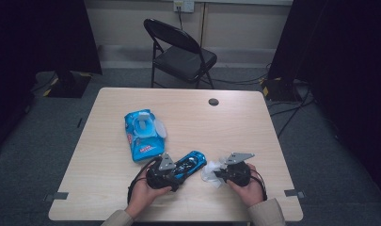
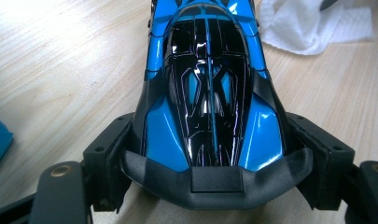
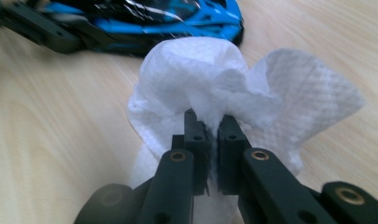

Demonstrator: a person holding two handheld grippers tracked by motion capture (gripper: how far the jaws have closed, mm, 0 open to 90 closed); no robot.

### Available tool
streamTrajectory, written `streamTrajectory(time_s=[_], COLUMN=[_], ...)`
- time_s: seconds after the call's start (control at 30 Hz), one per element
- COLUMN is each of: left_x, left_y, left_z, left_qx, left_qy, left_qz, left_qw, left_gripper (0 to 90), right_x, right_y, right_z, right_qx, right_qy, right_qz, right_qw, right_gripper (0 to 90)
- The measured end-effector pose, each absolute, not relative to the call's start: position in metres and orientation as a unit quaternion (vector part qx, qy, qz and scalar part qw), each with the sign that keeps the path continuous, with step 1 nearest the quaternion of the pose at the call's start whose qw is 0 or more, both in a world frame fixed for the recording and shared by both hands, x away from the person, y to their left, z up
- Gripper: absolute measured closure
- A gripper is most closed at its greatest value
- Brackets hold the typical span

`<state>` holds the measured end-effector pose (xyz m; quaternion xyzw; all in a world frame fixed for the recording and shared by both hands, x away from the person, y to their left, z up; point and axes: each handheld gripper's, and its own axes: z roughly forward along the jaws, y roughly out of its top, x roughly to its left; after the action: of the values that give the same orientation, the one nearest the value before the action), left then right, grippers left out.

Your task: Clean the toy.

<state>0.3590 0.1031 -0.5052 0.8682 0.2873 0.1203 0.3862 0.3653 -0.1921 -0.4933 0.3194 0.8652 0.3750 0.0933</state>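
1. Blue toy car (image 1: 190, 165) sits at lower centre of the desk (image 1: 108, 141), the left tool (image 1: 171, 175) clamping its rear.
2. White wipe (image 1: 211, 172), just right of it, is pinched tight in the right tool (image 1: 220, 173).
3. Wipes pack (image 1: 142, 134) lies upper left.

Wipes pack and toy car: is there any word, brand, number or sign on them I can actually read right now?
None can be read.
Wipes pack: red and white print on the blue wrapper near its front end, too small and blurred to read in the high view.
Toy car: glossy blue and black body, no lettering or number on the part seen in the left gripper view.
White wipe: plain embossed sheet, no print.
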Motion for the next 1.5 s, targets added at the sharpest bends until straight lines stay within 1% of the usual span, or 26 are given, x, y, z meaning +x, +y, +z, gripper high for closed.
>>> streamTrajectory(time_s=[0.2, 0.27, 0.33, 0.57, 0.77, 0.83, 1.0, 1.13, 1.2, 1.5], left_x=[0.36, 0.36, 0.36, 0.36, 0.359, 0.359, 0.359, 0.359, 0.359, 0.36], left_y=[0.104, 0.104, 0.104, 0.104, 0.104, 0.104, 0.104, 0.103, 0.103, 0.103], left_z=[-0.506, -0.506, -0.506, -0.506, -0.506, -0.506, -0.506, -0.506, -0.506, -0.506], left_qx=[0.867, 0.867, 0.867, 0.867, 0.866, 0.867, 0.867, 0.867, 0.867, 0.868], left_qy=[0.284, 0.284, 0.284, 0.284, 0.285, 0.284, 0.284, 0.285, 0.284, 0.285], left_qz=[0.12, 0.12, 0.12, 0.121, 0.121, 0.121, 0.123, 0.122, 0.122, 0.121], left_qw=[0.39, 0.39, 0.391, 0.391, 0.392, 0.392, 0.391, 0.391, 0.39, 0.389], left_gripper=[24.3, 24.3, 24.3, 24.3, 24.3, 24.3, 24.3, 24.3, 24.3, 24.3], right_x=[0.358, 0.354, 0.35, 0.348, 0.354, 0.354, 0.362, 0.362, 0.363, 0.371], right_y=[-0.183, -0.176, -0.165, -0.114, -0.087, -0.081, -0.08, -0.079, -0.083, -0.099], right_z=[-0.466, -0.457, -0.453, -0.465, -0.47, -0.471, -0.477, -0.478, -0.477, -0.475], right_qx=[0.302, 0.29, 0.279, 0.252, 0.24, 0.236, 0.253, 0.253, 0.259, 0.277], right_qy=[0.855, 0.853, 0.852, 0.87, 0.878, 0.88, 0.87, 0.87, 0.871, 0.867], right_qz=[0.412, 0.424, 0.435, 0.419, 0.411, 0.407, 0.42, 0.419, 0.411, 0.405], right_qw=[0.094, 0.095, 0.086, 0.066, 0.056, 0.063, 0.041, 0.054, 0.068, 0.081], right_gripper=[86.6, 86.6, 86.6, 86.6, 86.6, 86.5, 86.6, 86.6, 86.6, 86.7])
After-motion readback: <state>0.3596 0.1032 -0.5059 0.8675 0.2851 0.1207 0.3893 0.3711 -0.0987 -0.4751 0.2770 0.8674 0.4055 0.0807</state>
